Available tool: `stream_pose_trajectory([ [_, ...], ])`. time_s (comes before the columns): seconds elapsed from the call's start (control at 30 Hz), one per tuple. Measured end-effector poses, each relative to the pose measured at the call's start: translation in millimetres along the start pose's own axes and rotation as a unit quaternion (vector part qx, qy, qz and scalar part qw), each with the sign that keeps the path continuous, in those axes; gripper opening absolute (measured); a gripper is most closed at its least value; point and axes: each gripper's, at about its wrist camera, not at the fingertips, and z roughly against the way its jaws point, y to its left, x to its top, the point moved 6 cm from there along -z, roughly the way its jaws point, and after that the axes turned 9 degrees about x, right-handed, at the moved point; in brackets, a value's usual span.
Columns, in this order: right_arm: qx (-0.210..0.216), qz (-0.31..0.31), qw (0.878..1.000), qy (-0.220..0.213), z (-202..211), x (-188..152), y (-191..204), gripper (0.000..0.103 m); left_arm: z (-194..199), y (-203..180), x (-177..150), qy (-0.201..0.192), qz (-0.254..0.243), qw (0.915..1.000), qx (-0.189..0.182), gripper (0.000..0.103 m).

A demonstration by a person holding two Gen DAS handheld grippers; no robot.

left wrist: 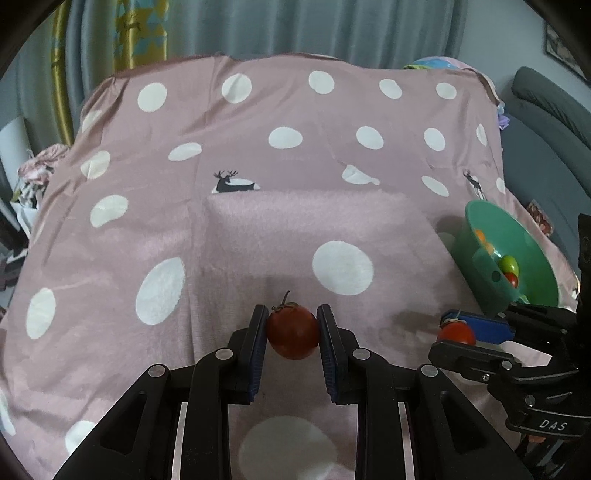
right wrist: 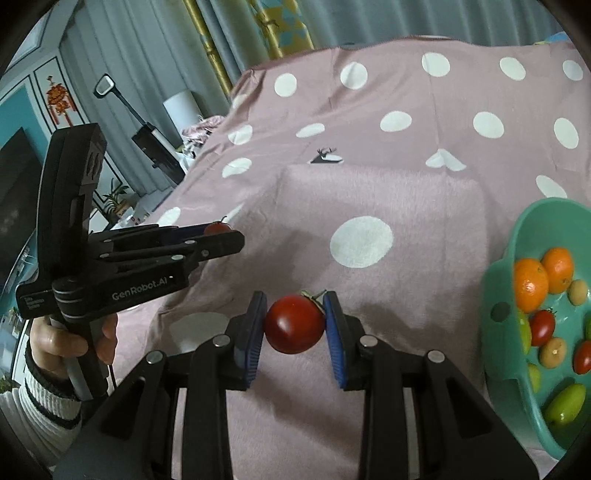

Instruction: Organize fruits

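My left gripper (left wrist: 292,330) is shut on a dark red tomato (left wrist: 293,332) with a stem, held above the pink dotted cloth (left wrist: 258,147). My right gripper (right wrist: 295,323) is shut on a second red tomato (right wrist: 294,324). Each gripper shows in the other's view: the right one (left wrist: 458,330) with its tomato (left wrist: 455,333) at the right, the left one (right wrist: 221,230) with its tomato (right wrist: 218,228) at the left. A teal bowl (right wrist: 524,236) at the right holds oranges (right wrist: 530,284), small red tomatoes (right wrist: 542,326) and green fruits (right wrist: 565,404); it also shows in the left wrist view (left wrist: 480,221).
The cloth covers a raised box shape (left wrist: 317,229) in the middle. Curtains (left wrist: 295,26) hang behind. A grey sofa (left wrist: 546,122) stands at the right. A person's hand (right wrist: 59,343) holds the left gripper. A cabinet and plant (right wrist: 118,199) stand at far left.
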Motion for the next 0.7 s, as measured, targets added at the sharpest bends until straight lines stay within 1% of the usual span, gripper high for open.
stream_pose_trajectory([
  [0.17, 0.008, 0.007, 1.000, -0.010, 9, -3, -1, 0.032, 4, -12, -2, 0.002, -0.006, 1.0000, 0.003, 0.027],
  [0.57, 0.033, -0.009, 0.999, -0.040, 24, -8, -18, 0.032, 8, -33, -7, 0.010, 0.001, 1.0000, 0.000, 0.027],
  [0.7, 0.041, -0.012, 0.998, -0.054, 33, -7, -19, 0.032, 5, -43, -9, 0.017, -0.008, 0.9998, 0.003, 0.027],
])
